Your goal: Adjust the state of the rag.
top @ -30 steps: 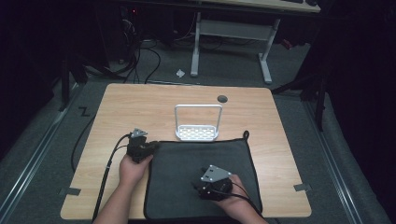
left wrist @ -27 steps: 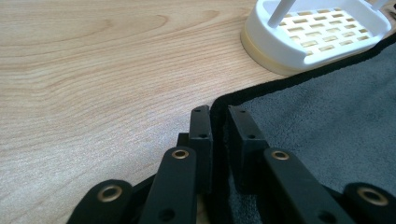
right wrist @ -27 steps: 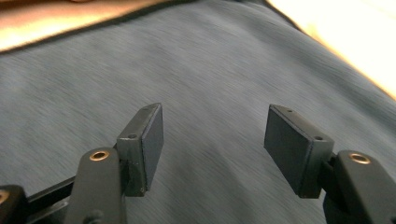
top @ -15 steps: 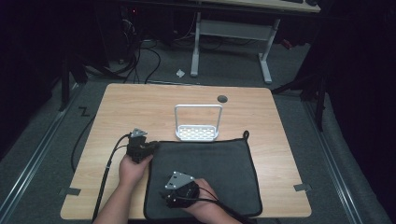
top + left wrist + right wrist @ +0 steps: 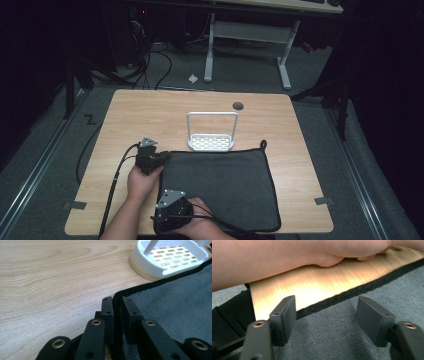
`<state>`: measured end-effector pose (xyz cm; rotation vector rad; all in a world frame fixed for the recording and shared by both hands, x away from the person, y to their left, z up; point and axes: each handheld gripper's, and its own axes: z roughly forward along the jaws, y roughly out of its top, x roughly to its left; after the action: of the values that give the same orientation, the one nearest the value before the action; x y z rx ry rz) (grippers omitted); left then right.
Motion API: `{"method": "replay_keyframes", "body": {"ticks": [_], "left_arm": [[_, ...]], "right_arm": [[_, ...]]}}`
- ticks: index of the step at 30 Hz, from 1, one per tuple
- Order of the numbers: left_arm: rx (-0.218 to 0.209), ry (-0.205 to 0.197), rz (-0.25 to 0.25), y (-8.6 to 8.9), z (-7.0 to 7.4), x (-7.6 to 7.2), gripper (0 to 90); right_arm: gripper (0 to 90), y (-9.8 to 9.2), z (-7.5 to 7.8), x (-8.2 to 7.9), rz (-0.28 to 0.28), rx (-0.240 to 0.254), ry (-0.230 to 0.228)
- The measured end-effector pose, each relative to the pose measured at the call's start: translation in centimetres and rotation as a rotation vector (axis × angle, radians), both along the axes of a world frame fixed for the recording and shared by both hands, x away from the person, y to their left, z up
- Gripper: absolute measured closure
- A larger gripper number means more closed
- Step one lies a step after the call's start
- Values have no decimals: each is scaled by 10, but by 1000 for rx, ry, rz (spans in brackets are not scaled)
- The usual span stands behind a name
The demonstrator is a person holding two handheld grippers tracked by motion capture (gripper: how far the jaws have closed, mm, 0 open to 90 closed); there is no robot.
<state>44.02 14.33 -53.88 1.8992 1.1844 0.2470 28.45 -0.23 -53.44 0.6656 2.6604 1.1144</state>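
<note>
A dark grey mat (image 5: pixel 220 185) with black edging lies flat on the near half of the wooden table (image 5: pixel 150 115). My left gripper (image 5: pixel 161 158) sits at the mat's far left corner. In the left gripper view this gripper (image 5: pixel 117 305) is shut on the mat's black edge (image 5: pixel 130 290). My right gripper (image 5: pixel 159 217) hovers low at the mat's near left corner. The right gripper view has this gripper (image 5: pixel 327 312) open over the grey mat (image 5: pixel 337 337), with the mat's left edge (image 5: pixel 352 292) just ahead and nothing between its jaws.
A white slotted rack (image 5: pixel 211 134) with a tall hoop handle stands just beyond the mat's far edge; its tray (image 5: pixel 170 257) is close to my left gripper. The person's left forearm (image 5: pixel 287 257) lies across the table right ahead of my right gripper. A cable hole (image 5: pixel 238 105) is at the back.
My right gripper has moved left along the mat's near side, from right of middle to the near left corner. The left gripper has stayed at the far left corner.
</note>
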Motion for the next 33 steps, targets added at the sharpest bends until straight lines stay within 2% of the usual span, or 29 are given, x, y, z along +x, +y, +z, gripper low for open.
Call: {"method": "replay_keyframes", "body": {"ticks": [3,9,16,22,24,26,29,33], "left_arm": [[-2,1,1,0,0,0,802],[-2,2,2,0,0,0,802],[-16,10,2,1,0,1,803],[-54,39,0,5,-1,3,823],[-95,48,0,9,0,3,827],[-148,33,13,14,2,0,829],[-197,28,25,18,4,-3,828],[-234,3,34,22,11,-8,828]], "right_arm": [[325,2,0,-3,18,-8,-14],[537,-1,2,-2,19,-5,-21],[806,-6,2,-1,10,-20,-73],[828,-12,9,-4,20,-4,-109],[828,-15,14,-6,24,19,-124],[828,-18,20,-10,26,39,-143],[828,-22,27,-13,36,65,-170],[828,-20,36,-16,47,90,-185]]}}
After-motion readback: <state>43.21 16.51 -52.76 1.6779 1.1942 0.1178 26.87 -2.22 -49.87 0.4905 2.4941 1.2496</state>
